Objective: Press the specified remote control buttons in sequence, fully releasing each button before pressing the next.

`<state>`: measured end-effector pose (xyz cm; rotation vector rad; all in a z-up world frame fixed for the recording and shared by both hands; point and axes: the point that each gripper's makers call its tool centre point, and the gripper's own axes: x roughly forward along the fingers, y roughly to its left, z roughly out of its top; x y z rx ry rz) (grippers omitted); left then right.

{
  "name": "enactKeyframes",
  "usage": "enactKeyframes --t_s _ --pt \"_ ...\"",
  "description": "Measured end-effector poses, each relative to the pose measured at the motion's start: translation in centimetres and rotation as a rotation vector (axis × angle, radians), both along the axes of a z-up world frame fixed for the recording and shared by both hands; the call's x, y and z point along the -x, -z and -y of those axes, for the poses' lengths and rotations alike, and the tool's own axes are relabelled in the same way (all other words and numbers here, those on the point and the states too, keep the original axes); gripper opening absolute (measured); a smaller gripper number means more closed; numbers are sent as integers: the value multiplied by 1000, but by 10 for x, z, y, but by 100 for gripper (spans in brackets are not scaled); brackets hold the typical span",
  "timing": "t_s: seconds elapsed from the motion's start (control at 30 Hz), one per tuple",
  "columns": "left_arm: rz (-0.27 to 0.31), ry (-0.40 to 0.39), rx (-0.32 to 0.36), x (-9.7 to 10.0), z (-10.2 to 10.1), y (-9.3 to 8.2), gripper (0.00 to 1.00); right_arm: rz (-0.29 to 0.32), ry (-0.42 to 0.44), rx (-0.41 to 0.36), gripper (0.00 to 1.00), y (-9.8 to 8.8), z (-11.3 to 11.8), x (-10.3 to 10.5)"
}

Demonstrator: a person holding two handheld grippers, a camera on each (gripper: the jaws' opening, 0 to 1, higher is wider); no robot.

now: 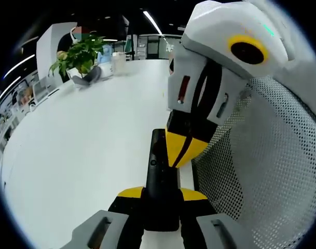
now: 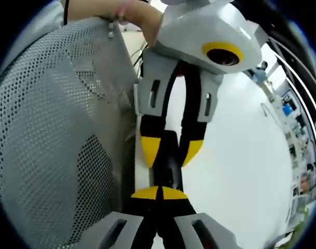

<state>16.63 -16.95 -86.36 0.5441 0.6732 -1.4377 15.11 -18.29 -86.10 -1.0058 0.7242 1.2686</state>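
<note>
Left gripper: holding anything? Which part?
Yes. The left gripper is shut on the black remote, clamped by its near end with the button end pointing away. The right gripper, jaws together, has its tips on the remote's face.

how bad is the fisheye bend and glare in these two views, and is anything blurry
Left gripper view: the white table bows strongly at its edges, evenly lit with mild glare; the plant is small and soft, while the remote control in the left gripper is sharp. Right gripper view: the mesh chair back bulges, the tabletop washes out bright, and the right gripper is crisp.
</note>
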Motion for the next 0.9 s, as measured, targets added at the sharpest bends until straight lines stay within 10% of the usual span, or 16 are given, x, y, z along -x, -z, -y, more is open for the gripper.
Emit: enactKeyframes --t_s 0.33,0.43,0.9 --pt "-13 -12 10 -1 0 -1 24 -176 215 -141 0 -4 2 -3" --pt "-11 -10 11 0 0 0 24 -106 182 -100 0 -5 9 -14" --pt "-3 -1 11 -1 0 -1 24 -135 156 -60 0 -4 2 -17"
